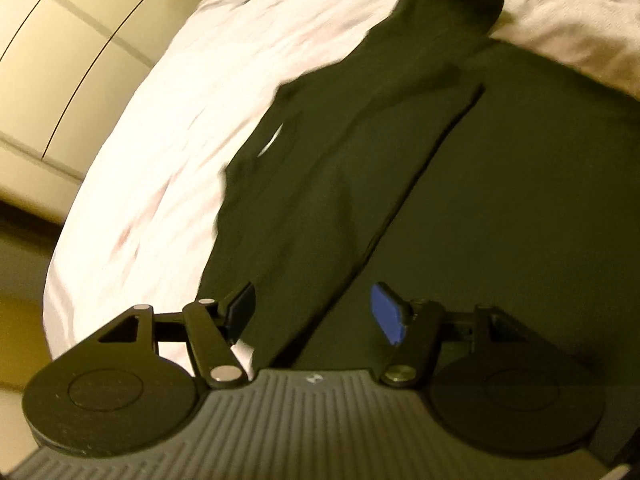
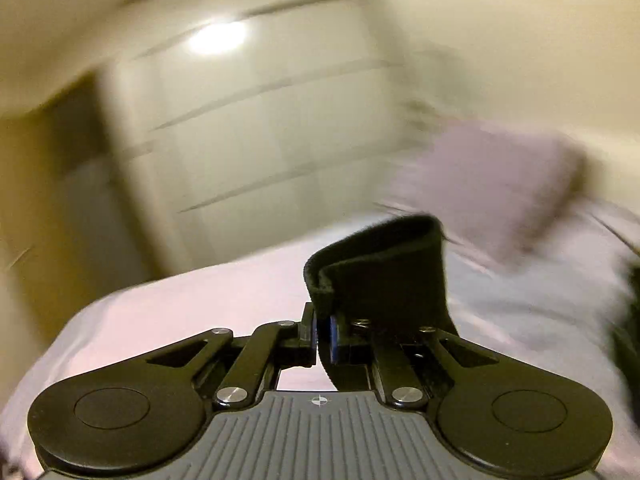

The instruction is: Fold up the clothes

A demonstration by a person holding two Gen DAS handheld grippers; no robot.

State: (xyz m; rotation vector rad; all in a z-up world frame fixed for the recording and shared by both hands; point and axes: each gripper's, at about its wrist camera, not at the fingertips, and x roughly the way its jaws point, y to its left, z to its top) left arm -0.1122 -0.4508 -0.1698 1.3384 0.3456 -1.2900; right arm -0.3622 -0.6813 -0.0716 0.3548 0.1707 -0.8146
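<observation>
Wardrobe [image 1: 48,60]: pale panelled doors are seen at far left, beyond the bed edge.
Bed [image 1: 152,128]: a white, creased sheet is seen; the garment is carried on it.
Left tool [image 1: 316,314]: the fingers are spread wide apart above the garment; nothing is gripped. A blue pad [image 1: 386,314] is visible on one finger.
Garment [image 1: 460,200]: dark cloth is laid flat on the bed, with a folded strip running diagonally toward the far end.
Right tool [image 2: 322,334]: the fingers are clenched on a raised fold of the garment [image 2: 384,268].
Pillow [image 2: 492,184]: blurred; it is seen behind, at right.
</observation>
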